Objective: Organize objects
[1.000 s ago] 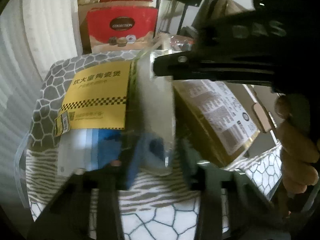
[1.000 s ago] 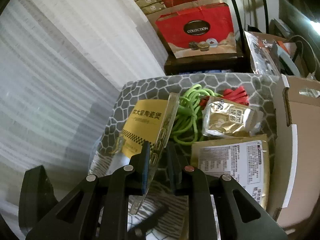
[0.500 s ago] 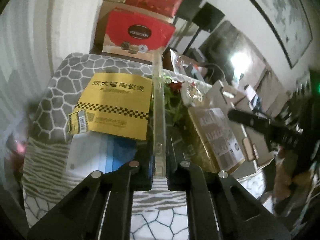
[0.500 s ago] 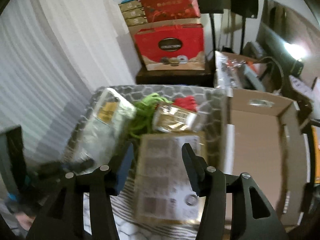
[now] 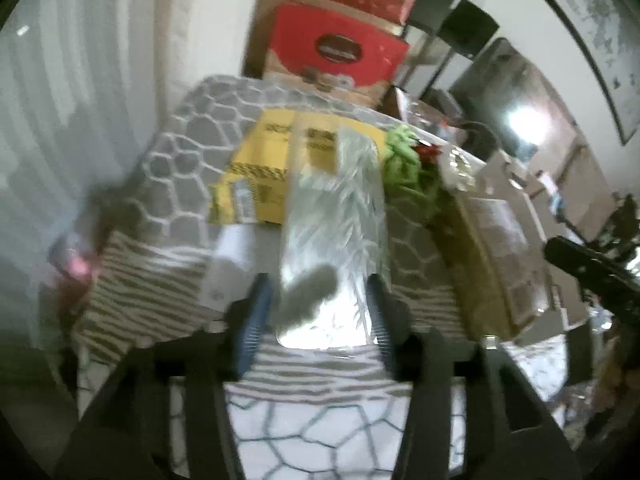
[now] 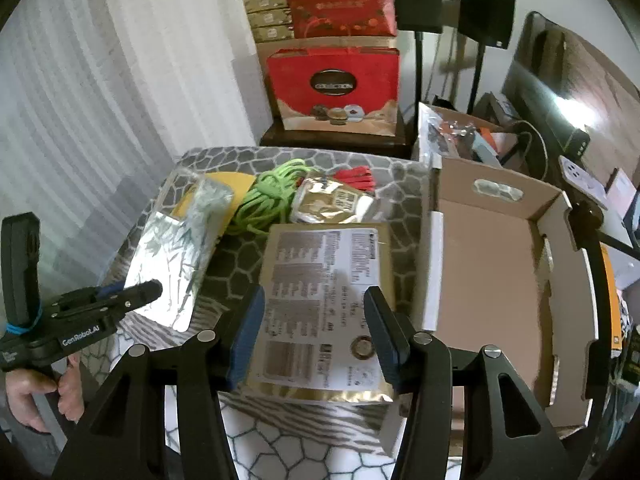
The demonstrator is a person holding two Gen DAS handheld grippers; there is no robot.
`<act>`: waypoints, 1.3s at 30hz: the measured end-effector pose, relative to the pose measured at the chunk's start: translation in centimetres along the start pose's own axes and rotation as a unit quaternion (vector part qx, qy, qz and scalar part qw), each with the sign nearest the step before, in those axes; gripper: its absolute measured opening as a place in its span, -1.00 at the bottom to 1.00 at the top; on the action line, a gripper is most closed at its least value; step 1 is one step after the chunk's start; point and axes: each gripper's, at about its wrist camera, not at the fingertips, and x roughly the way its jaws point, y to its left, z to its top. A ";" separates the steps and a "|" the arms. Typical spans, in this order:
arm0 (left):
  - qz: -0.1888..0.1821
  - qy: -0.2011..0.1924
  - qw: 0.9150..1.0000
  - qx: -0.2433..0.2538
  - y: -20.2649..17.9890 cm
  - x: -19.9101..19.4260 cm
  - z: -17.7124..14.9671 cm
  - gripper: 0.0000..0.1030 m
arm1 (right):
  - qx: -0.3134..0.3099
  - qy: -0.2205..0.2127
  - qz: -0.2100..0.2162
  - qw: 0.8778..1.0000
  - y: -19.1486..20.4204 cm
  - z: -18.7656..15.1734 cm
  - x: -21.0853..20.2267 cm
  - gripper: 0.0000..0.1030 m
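A flat clear plastic packet with a yellow card (image 5: 332, 216) lies on the patterned table; it also shows in the right wrist view (image 6: 176, 252). My left gripper (image 5: 316, 320) is open just over its near end, and shows from the side in the right wrist view (image 6: 132, 294). My right gripper (image 6: 316, 332) is open above a large gold packet with a printed label (image 6: 324, 300). Behind lie a green cord (image 6: 272, 196), a small gold pouch (image 6: 336, 202) and a red item (image 6: 356, 176).
An open cardboard box (image 6: 492, 280) stands at the right of the table. Red gift bags (image 6: 334, 88) and stacked boxes stand on a dark stand behind. A white curtain hangs at the left. A monitor and clutter are at the far right.
My left gripper has opened and the clear packet has dropped from edge-up to flat on the table. My right gripper let go earlier and has moved right, over the large gold packet.
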 end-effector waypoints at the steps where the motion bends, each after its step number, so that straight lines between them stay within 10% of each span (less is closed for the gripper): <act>1: 0.007 -0.004 1.000 0.000 0.1 -0.1 0.0 0.08 | 0.002 -0.001 -0.003 1.000 -0.2 -0.1 -0.1 0.10; 7: 0.022 -0.037 0.999 0.009 -0.8 -1.7 0.2 0.24 | 0.010 -0.004 -0.027 1.000 -1.6 -0.4 -0.3 0.34; 14: -0.083 0.007 0.996 0.031 -4.8 -0.6 0.5 0.24 | 0.025 0.007 -0.008 1.000 -2.3 -0.7 0.6 0.27; 21: -0.113 0.046 0.989 0.083 -10.1 2.0 -0.1 0.19 | 0.036 0.010 -0.001 0.999 -2.7 -1.1 0.4 0.16; 39: -0.113 0.076 0.985 0.103 -11.9 4.3 -0.1 -0.94 | 0.046 0.001 0.003 0.999 -3.2 -1.5 -0.9 0.16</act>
